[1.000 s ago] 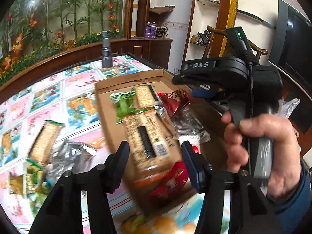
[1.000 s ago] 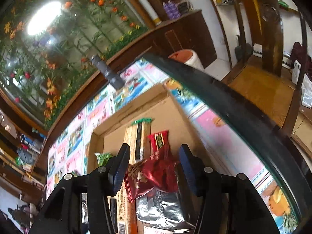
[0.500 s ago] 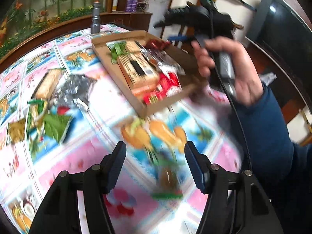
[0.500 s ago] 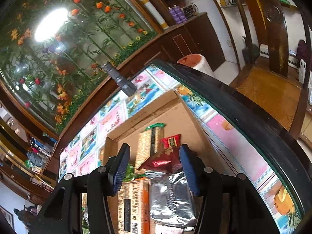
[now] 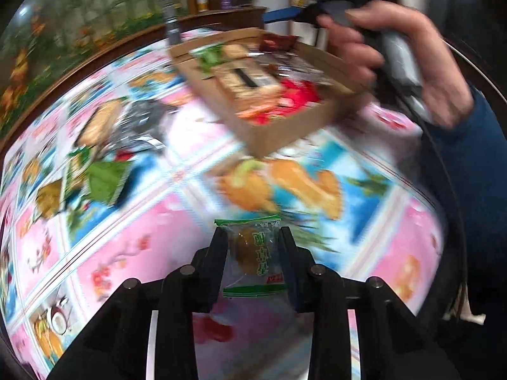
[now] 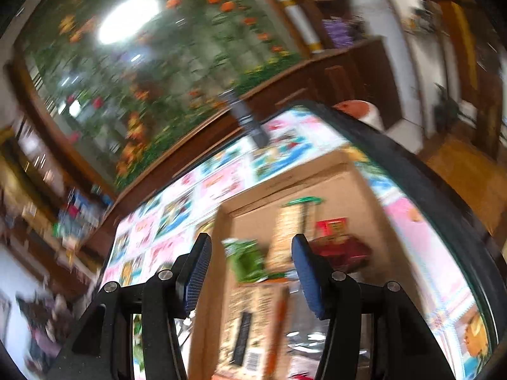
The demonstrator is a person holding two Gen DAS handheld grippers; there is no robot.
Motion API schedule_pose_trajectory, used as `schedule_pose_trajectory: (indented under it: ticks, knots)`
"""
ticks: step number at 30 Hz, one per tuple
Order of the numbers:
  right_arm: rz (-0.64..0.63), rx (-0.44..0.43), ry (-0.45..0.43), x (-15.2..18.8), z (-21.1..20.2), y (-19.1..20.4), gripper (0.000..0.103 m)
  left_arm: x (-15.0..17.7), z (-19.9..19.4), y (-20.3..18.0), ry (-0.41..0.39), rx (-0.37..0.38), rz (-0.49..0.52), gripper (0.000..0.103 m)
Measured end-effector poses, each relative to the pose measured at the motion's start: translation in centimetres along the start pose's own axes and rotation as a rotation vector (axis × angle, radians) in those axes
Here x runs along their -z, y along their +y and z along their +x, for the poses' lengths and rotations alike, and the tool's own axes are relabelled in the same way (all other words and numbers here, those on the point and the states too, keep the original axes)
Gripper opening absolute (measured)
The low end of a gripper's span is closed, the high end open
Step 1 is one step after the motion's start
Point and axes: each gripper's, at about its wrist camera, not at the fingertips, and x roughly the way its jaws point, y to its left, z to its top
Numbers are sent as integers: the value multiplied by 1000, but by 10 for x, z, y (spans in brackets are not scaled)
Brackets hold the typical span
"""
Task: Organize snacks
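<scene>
Half a second ago bare between its fingers, the left gripper (image 5: 253,247) now pinches a clear, green-edged snack packet (image 5: 252,258) above the patterned table's (image 5: 133,240) near edge. Toward the far edge, the cardboard box (image 5: 279,129) holds several snacks. Over it the right gripper (image 6: 250,272) hangs, fingers spread and holding nothing.

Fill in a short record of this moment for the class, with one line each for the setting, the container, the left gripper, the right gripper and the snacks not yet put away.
setting: table with a colourful picture cloth
container: shallow cardboard box already holding several snack packets
left gripper: shut on a clear packet with green edges, above the cloth
right gripper: open, empty, over the box
snacks not yet put away: loose packets lying on the cloth left of the box
</scene>
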Motion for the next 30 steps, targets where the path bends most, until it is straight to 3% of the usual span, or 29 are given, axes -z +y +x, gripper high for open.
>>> schedule_pose_trajectory:
  ticks: [5,9,12,17,30]
  knots:
    - [-304,20,20,31,12,70,57,2,-3,49,-13,-120,-148,31]
    - [-649,233,-107,73,13,127,56,12,-11,94,-27,-189,-280,31]
    - [-785,317,-177,96,13,148,56,18,-14,117,-45,-235,-350,31]
    - [-883,357,-190,113,19,159,56,17,-11,124,-56,-255,-377,31]
    - [-889,359,-134,117,26,161,56,15,-10,121,-55,-269,-367,31]
